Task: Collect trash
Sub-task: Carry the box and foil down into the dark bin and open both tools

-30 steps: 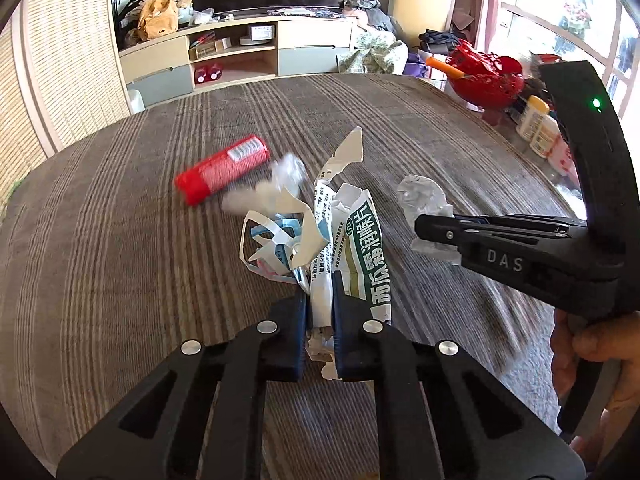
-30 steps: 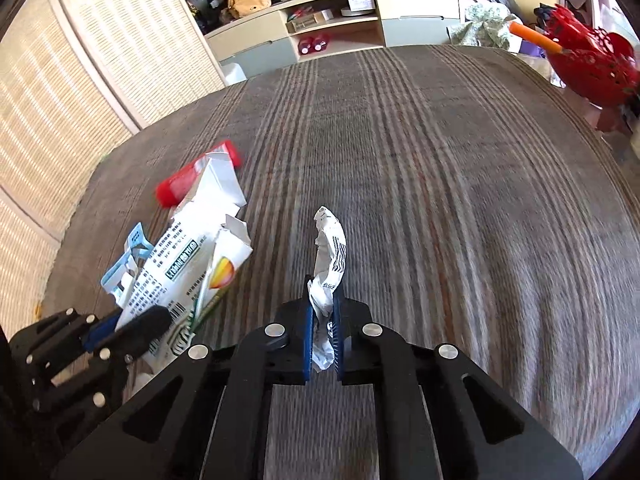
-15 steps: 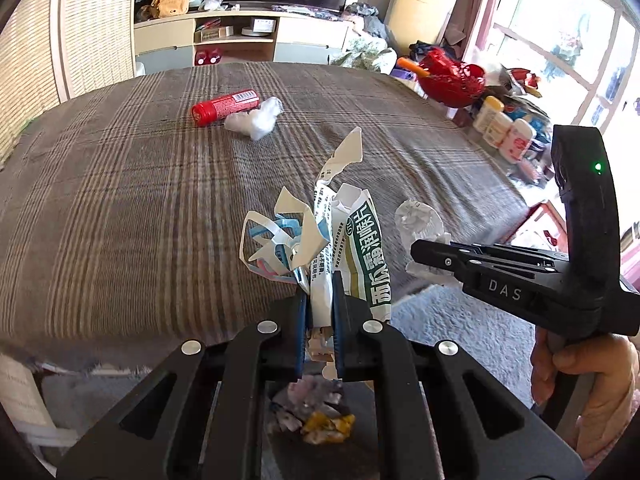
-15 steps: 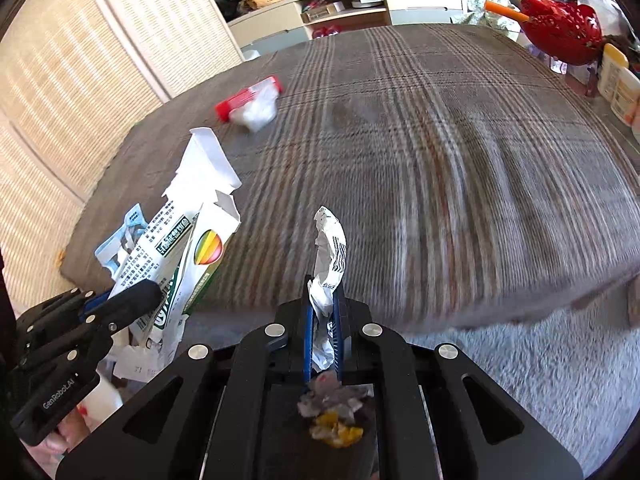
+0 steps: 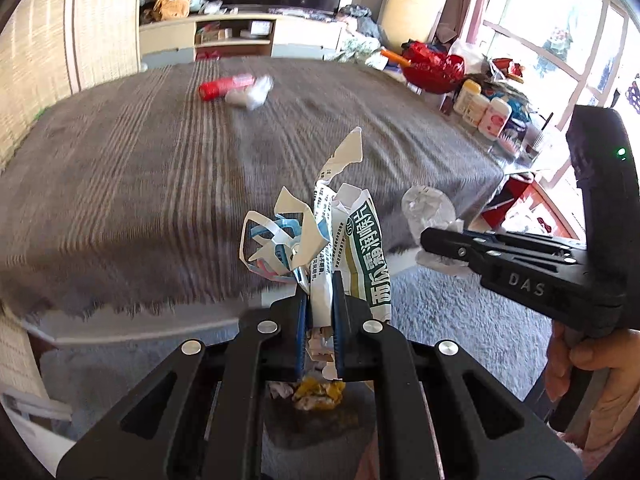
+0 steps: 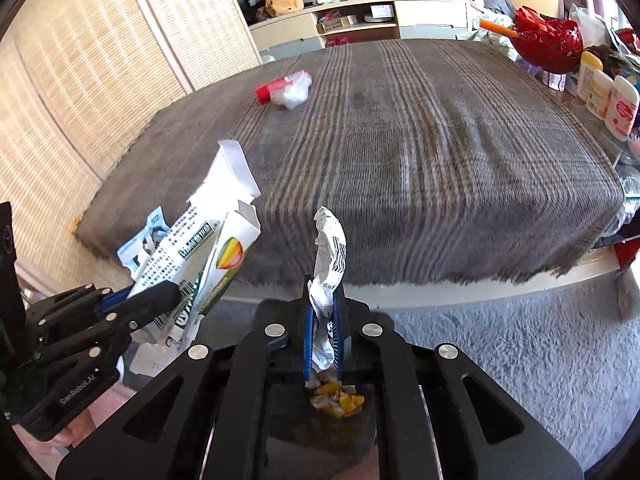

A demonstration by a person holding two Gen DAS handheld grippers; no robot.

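Both jaws are clamped: left gripper (image 5: 320,312) on torn cartons (image 5: 340,240), right gripper (image 6: 322,320) on crumpled paper (image 6: 330,256).

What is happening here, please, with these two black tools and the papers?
A person is collecting trash with a gripper in each hand. The left gripper is shut on a bundle of torn cartons; the right gripper is shut on a crumpled wrapper. Both hang past the table's edge, above a dark bin that already holds scraps. A red tube and a white wad are left on the tablecloth.
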